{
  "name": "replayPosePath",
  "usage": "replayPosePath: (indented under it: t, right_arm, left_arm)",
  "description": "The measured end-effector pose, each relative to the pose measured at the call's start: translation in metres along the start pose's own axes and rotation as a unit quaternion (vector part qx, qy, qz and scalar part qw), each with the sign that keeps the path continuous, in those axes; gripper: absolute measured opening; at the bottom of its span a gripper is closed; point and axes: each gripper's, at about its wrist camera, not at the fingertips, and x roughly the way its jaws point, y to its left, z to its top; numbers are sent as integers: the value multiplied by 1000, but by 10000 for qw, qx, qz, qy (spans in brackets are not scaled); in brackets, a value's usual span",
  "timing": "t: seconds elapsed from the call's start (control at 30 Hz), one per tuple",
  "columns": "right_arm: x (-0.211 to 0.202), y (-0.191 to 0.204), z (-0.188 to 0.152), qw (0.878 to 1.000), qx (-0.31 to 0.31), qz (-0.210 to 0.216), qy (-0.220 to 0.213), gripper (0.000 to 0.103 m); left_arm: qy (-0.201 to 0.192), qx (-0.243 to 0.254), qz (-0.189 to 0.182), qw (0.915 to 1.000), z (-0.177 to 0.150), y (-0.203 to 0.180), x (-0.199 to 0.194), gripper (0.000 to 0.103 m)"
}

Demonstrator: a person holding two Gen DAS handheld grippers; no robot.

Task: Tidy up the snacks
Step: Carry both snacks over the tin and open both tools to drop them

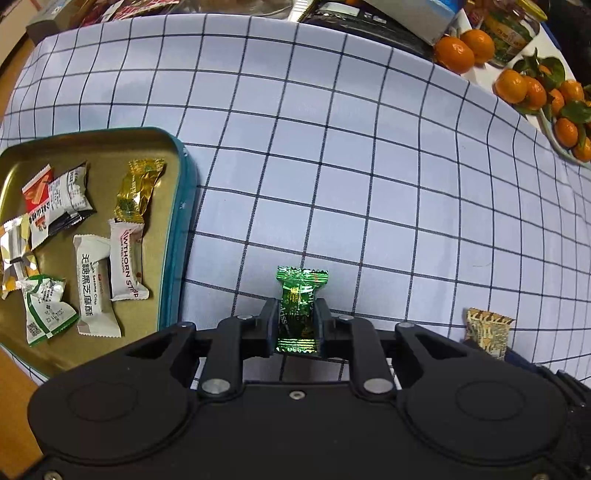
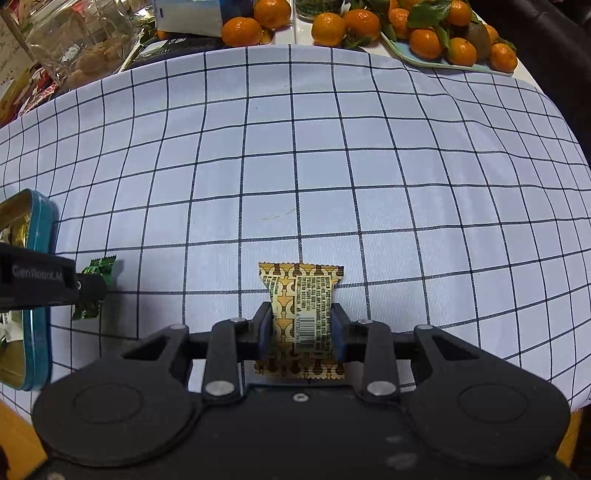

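Observation:
My left gripper (image 1: 297, 325) is shut on a green foil candy (image 1: 300, 302), which stands between its fingers over the checked cloth. A teal tin (image 1: 181, 221) with a gold floor lies to its left and holds several wrapped snacks, among them a gold foil candy (image 1: 136, 192) and a white hawthorn strip (image 1: 125, 258). My right gripper (image 2: 301, 325) is shut on a tan patterned snack packet (image 2: 303, 310) above the cloth. That packet (image 1: 487, 332) also shows at the lower right of the left wrist view. The left gripper (image 2: 48, 280) with the green candy (image 2: 96, 269) appears at the left of the right wrist view, beside the tin (image 2: 38, 236).
A checked tablecloth (image 2: 295, 166) covers the table. Loose mandarins (image 2: 243, 31) and a plate of mandarins (image 2: 458, 64) line the far edge, with a clear jar (image 2: 81, 40), boxes and a dark device (image 1: 369, 22) beside them. The wooden table edge (image 1: 14, 373) shows at the lower left.

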Motion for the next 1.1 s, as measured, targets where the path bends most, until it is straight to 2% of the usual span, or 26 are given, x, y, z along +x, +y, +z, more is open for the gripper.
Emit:
replayPosePath:
  t: [0.07,0.23,0.47,0.63,0.77,1.1]
  right_arm:
    - [-4,1,1,9999,58,123,8,34]
    - [-18,13,12,9991,196,345,-178,34]
    - [-29,37,15,9984,141,416,-367,34]
    - [-32,54,16,9978,17,478,-462,34]
    - [-35,69,17,9970,-56,568,-523,34]
    - [-50,119,25,9895,-300,1139,-842,34]
  left_arm:
    - [-133,-83,-133,9998,1,8,-8,26]
    - [-617,-271,-72,9977,4,28,-31,26]
    - [-945,-746,222,9925,16,64,-46,26]
    - [-1141,-1162,494,9854,22,94,-52,26]
    - [-1162,-1495,769,9789,25,124,-54,26]
    - [-1026,-2002,1270,9660,23,189,-53,27]
